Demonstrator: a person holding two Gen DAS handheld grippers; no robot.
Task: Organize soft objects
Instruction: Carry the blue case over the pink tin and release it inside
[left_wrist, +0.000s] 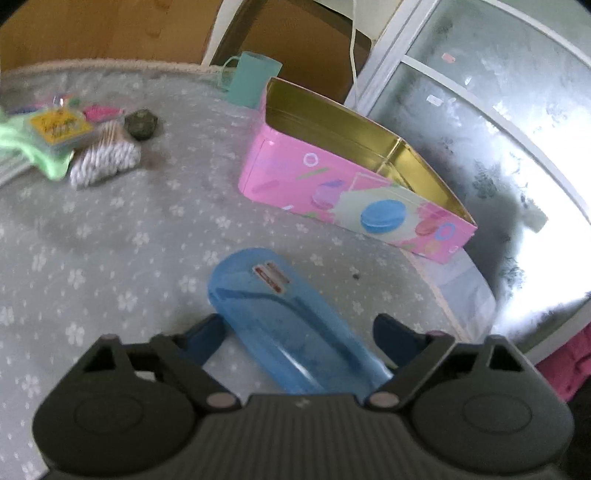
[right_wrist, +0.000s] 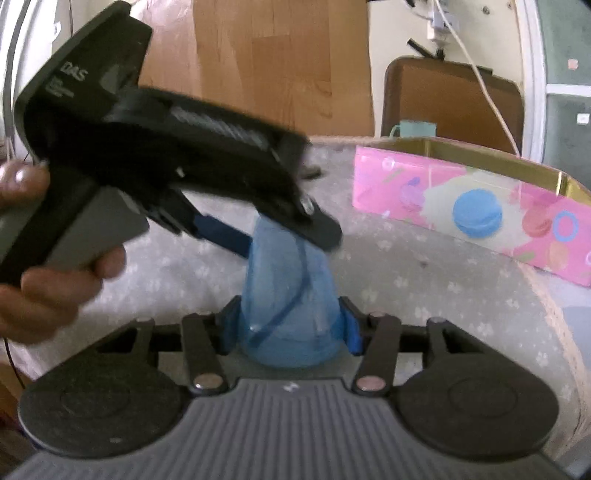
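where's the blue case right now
In both wrist views the blue case sits low centre, clamped in the right tool, just in front of the pink tin on the table.

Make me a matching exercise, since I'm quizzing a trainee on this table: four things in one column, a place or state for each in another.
Things:
1. blue translucent case
2. pink tin
3. teal mug
4. bundle of cotton swabs

Places or states:
A. open, nothing visible inside
B. at the table's far edge, behind the tin
C. clamped by the right gripper
D. beside the green cloth

Pairs: 1-C, 2-A, 3-B, 4-D
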